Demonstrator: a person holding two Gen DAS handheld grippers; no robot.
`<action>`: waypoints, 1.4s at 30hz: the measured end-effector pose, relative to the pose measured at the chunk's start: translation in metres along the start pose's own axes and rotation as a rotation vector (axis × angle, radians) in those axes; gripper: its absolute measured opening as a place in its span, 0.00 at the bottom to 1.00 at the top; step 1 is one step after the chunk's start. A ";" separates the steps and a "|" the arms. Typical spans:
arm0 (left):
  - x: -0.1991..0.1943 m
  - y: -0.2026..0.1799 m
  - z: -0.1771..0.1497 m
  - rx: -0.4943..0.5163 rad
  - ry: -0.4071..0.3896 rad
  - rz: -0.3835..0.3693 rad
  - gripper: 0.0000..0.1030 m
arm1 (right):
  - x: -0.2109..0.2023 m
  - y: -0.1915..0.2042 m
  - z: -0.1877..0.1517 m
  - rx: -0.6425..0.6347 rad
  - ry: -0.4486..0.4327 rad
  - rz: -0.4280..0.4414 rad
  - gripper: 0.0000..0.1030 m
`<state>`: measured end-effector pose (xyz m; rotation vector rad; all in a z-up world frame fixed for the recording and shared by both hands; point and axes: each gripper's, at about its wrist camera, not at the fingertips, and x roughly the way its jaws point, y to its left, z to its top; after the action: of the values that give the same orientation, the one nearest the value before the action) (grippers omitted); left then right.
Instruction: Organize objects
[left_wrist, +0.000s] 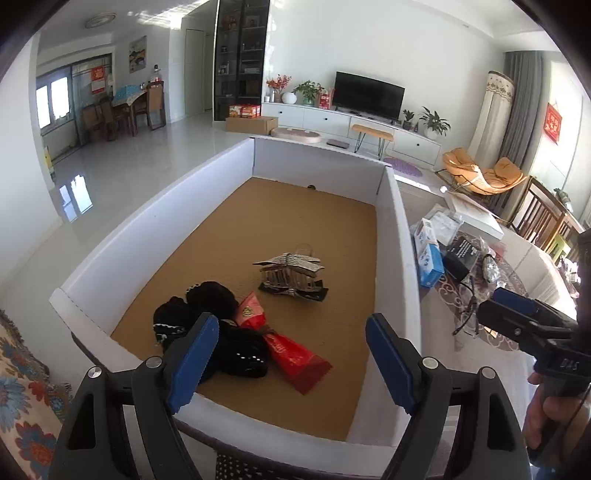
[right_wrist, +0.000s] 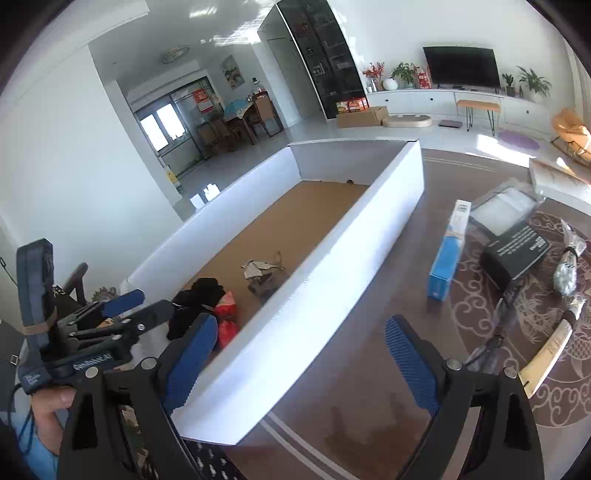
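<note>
While both tools hover:
Left gripper (left_wrist: 291, 354): jaws wide, empty.
Right gripper (right_wrist: 303, 362): wide, empty, straddling the box wall (right_wrist: 317, 295).
Box floor (left_wrist: 258, 221): black socks (left_wrist: 207, 306), red packet (left_wrist: 291, 350), hair clip (left_wrist: 291, 273) near the front (far half bare).

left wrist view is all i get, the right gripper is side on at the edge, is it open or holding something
observer: open. The right gripper has nothing between its pads; it hangs over the white box's near wall.
operator: the blue carton, standing or lying
observer: lying flat on the patterned tabletop, long side roughly along that wall, apart from it.
operator: anything behind the gripper that i can't see
observer: yes, a long pale package lies near the table's right side, on the near side of the black carton.
</note>
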<state>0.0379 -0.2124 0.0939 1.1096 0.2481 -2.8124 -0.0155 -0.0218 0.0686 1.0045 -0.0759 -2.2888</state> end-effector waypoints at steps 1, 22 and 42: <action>-0.007 -0.016 -0.001 0.017 -0.006 -0.050 0.79 | -0.006 -0.016 -0.010 -0.009 -0.006 -0.060 0.94; 0.108 -0.187 -0.089 0.253 0.225 -0.057 1.00 | -0.061 -0.199 -0.110 0.159 0.161 -0.535 1.00; 0.104 -0.186 -0.095 0.249 0.148 -0.068 1.00 | -0.060 -0.198 -0.109 0.157 0.160 -0.539 1.00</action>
<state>-0.0042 -0.0165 -0.0246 1.3874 -0.0569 -2.8835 -0.0144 0.1916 -0.0275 1.4234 0.0952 -2.7004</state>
